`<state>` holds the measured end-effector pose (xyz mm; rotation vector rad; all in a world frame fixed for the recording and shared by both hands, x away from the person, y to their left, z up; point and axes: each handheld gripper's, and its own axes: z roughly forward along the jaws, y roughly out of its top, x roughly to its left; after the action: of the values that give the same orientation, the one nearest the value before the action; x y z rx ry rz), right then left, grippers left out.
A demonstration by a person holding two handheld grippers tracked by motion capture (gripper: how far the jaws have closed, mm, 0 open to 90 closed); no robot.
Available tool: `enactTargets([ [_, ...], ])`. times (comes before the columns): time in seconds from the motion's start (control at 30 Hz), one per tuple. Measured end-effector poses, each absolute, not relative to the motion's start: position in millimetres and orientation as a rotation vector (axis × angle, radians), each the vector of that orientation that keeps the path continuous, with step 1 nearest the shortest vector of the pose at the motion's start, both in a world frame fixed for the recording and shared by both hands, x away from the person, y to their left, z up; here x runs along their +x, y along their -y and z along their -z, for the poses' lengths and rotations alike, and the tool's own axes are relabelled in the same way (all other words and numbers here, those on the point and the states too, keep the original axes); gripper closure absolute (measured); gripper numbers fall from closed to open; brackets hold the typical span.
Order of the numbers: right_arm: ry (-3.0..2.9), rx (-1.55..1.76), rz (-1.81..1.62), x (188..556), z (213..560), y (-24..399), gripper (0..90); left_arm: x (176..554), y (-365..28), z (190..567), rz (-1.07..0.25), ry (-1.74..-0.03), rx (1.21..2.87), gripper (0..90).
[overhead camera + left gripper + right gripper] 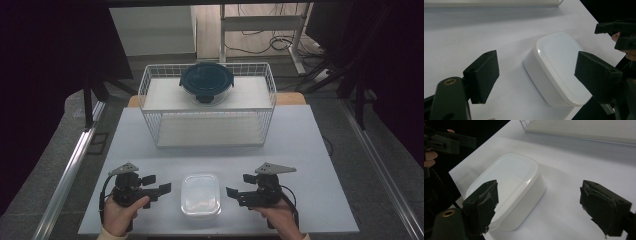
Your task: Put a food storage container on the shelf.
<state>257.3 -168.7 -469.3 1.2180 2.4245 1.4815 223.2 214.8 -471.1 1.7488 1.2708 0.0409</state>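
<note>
A white rectangular container (pixel 200 194) with a closed lid lies near the table's front edge, between the two grippers. My left gripper (pixel 157 183) stands open just left of it and points at its side, apart from it. My right gripper (pixel 240 185) stands open just right of it, also not touching. In the left gripper view the container (pixel 559 65) lies ahead and to the right, past the gripper (pixel 539 75). In the right gripper view the container (pixel 509 177) lies ahead and to the left of the gripper (pixel 542 206). Nothing is between either pair of pads.
A white wire basket (pixel 207 127) stands at the back middle of the grey-white table (pixel 300 150). A dark round lidded container (pixel 206 81) sits on the white surface within it. Bare tabletop lies between the basket and the grippers. Dark floor and metal rails flank the table.
</note>
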Motion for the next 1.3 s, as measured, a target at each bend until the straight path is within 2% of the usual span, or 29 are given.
enactTargets([
  [0.73, -2.512, 1.253, -1.435, 256, 471, 148, 23.4, 225, -209, 478, 0.111, -1.265, 1.712, 24.4],
  [1.03, -2.541, 1.350, -1.439, 260, 479, 139, 30.9, 228, -196, 489, 0.242, -1.253, 1.689, 27.2],
  [1.3, -2.561, 1.455, -1.455, 272, 487, 132, 33.6, 234, -192, 500, 0.308, -1.285, 1.663, 30.3],
])
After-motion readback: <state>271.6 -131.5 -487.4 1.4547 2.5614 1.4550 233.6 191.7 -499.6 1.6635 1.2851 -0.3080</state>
